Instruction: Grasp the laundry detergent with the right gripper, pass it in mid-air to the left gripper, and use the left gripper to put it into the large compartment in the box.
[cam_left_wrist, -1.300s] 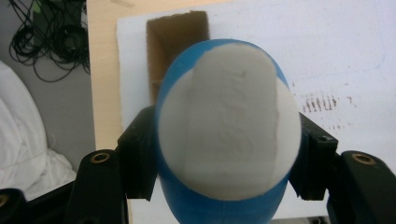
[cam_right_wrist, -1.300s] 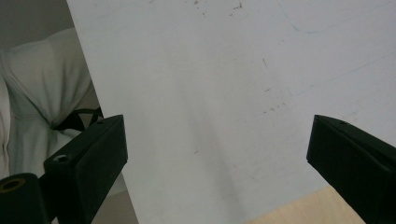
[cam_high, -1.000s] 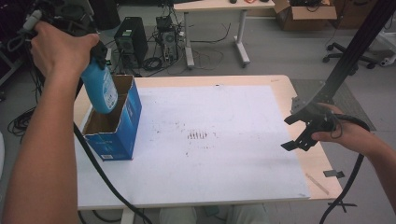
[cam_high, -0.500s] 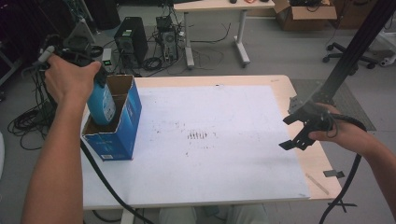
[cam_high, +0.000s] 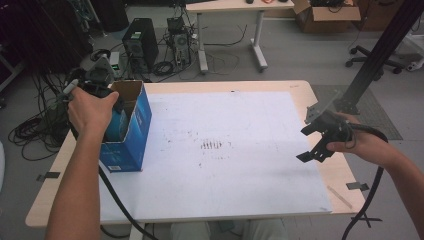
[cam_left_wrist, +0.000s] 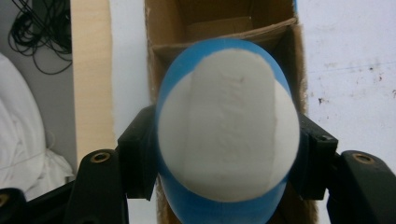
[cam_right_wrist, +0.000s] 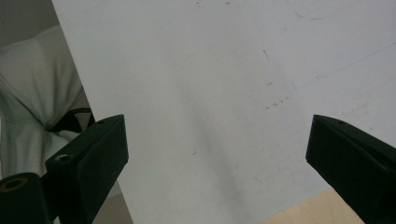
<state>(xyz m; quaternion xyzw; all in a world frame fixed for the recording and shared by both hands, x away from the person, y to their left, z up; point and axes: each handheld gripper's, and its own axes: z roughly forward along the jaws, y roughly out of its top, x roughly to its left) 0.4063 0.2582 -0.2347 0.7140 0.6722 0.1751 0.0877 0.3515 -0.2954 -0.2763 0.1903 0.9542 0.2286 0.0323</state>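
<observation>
Over the blue box, the left gripper pinches a blue-and-white bottle; the right gripper hangs spread above the table.

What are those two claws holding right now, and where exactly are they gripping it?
The left claw grips a blue-and-white bottle by its two sides, over the open blue box. The right claw is open and holds nothing.

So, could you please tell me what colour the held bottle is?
The bottle is blue with a white patch; the left gripper view shows it best.
</observation>
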